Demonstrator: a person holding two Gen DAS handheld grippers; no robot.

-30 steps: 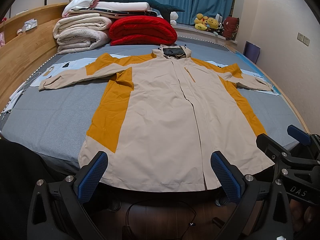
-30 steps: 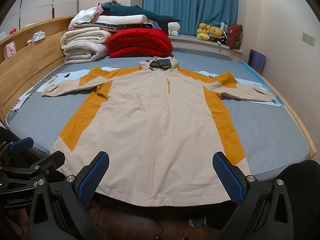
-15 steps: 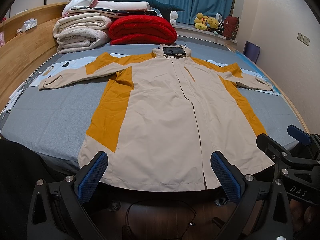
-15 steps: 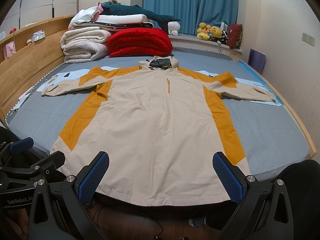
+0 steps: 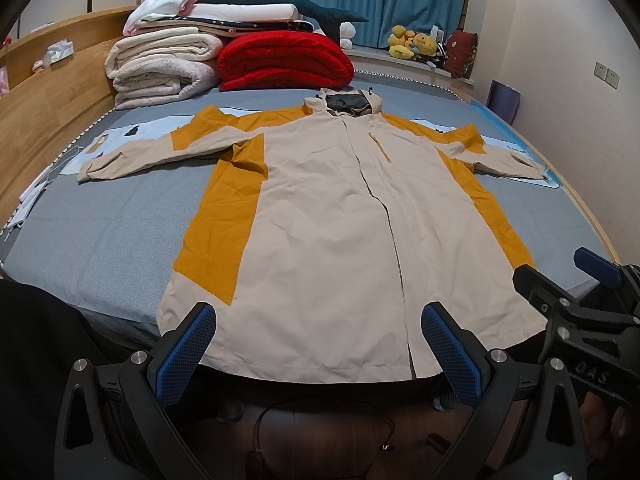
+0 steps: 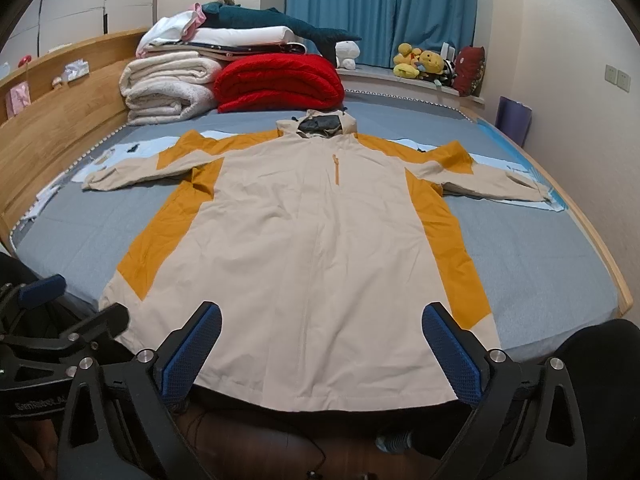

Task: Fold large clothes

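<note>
A large beige hooded jacket with orange side panels [image 5: 320,208] lies flat, front up, on the grey-blue bed [image 5: 100,240], sleeves spread to both sides, hem hanging over the near edge. It also shows in the right wrist view [image 6: 312,232]. My left gripper [image 5: 318,350] is open and empty, held just short of the hem. My right gripper [image 6: 320,350] is open and empty at the hem too. The right gripper also shows at the right edge of the left wrist view [image 5: 576,304]. The left gripper shows at the left edge of the right wrist view [image 6: 44,320].
Folded white blankets [image 5: 160,68] and a red quilt [image 5: 284,60] are stacked at the bed's far end. A wooden headboard [image 5: 44,104] runs along the left. Plush toys [image 5: 412,42] sit on the window sill. Wall and bed frame are at right. A cable lies on the dark floor [image 5: 320,432] below.
</note>
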